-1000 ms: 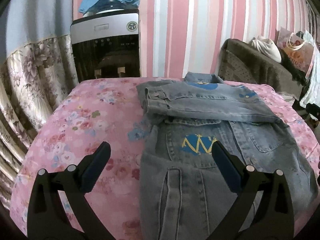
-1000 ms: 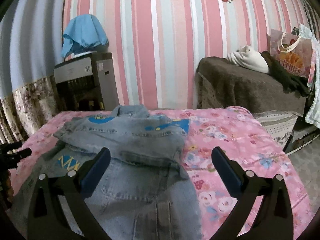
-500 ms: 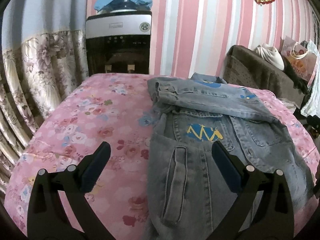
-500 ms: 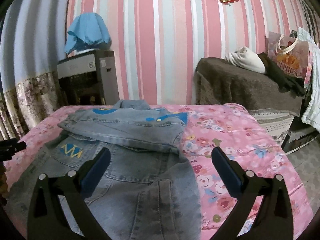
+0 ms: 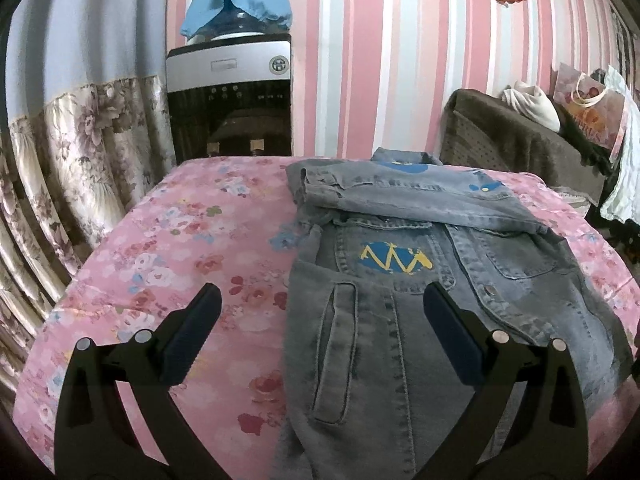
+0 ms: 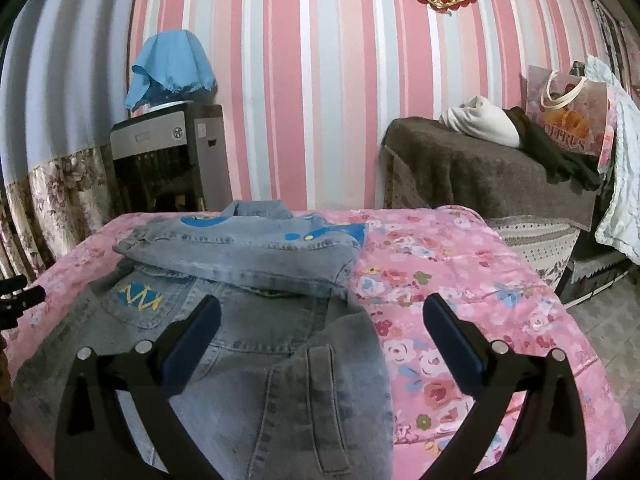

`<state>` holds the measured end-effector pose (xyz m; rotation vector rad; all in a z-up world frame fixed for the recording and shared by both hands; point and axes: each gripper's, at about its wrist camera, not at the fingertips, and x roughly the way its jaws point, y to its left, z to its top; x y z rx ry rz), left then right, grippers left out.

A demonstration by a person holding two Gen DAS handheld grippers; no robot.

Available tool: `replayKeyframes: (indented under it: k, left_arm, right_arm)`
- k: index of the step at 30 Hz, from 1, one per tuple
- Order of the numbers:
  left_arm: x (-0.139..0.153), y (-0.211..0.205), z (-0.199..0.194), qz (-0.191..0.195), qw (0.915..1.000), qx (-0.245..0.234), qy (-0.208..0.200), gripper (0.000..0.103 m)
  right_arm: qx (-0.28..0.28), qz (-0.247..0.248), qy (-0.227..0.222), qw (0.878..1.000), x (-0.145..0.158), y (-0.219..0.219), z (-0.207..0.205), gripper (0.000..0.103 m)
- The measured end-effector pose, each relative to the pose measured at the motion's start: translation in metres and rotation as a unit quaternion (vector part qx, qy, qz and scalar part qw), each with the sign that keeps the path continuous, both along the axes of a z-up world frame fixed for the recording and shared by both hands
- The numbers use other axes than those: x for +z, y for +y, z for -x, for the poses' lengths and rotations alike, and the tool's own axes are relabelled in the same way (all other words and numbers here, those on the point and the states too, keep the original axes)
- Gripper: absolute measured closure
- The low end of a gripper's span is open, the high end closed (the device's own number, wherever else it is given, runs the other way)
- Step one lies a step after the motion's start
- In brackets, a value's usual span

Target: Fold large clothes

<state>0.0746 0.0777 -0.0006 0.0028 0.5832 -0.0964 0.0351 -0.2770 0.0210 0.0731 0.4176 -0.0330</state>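
pink-striped wallpaper is backing a bed [image 5: 168, 248] covered in a pink floral spread. denim jacket [image 5: 400, 320] is lying face up on the bed's right half in the left wrist view, with its sleeves folded across the chest near the collar. compared with a second ago, both cameras are sitting higher and further back: more of the jacket's lower panel and side pocket is showing, and the hem is now running under the frame edge. judging by that, the sleeve fold is done and the hands are pulling back toward the hem for the next fold.

left hand-held gripper [image 5: 320, 326] is hovering with jaws wide apart, holding nothing, straddling the jacket's left edge. right hand-held gripper [image 6: 320, 330] is likewise spread and empty, over the jacket's right edge, its right finger hanging above bare bedspread.

containers: a paper shopping bag [image 6: 568, 120] is standing on a brown-covered bench [image 6: 480, 172] by the wall; contents not visible. a water dispenser [image 5: 230, 96] is standing past the bed's far end, its bottle under a blue cloth cover [image 5: 236, 4].
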Motion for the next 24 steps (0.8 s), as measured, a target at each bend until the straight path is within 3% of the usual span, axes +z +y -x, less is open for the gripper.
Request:
replayKeyframes:
  k: [8,14,17,24]
  left_arm:
    - [-0.007,-0.008,0.01,-0.006,0.9999,-0.016,0.003,0.003]
    - [-0.02,-0.009,0.022,-0.017,0.9997,-0.011,0.016,0.003]
    - [-0.03,-0.007,0.028,-0.002,0.9989,-0.02,0.042,0.003]
    - [-0.039,-0.009,0.048,0.002,0.9985,-0.027,0.047,0.003]
  right_arm:
    - [-0.003,0.003,0.026,1.0,-0.014,-0.002,0.021,0.003]
    - [-0.004,0.002,0.063,0.998,-0.03,-0.008,0.046,0.024]
    - [-0.005,0.002,0.08,0.997,-0.041,-0.009,0.055,0.026]
    - [-0.003,-0.018,0.09,0.996,-0.053,-0.011,0.073,0.028]
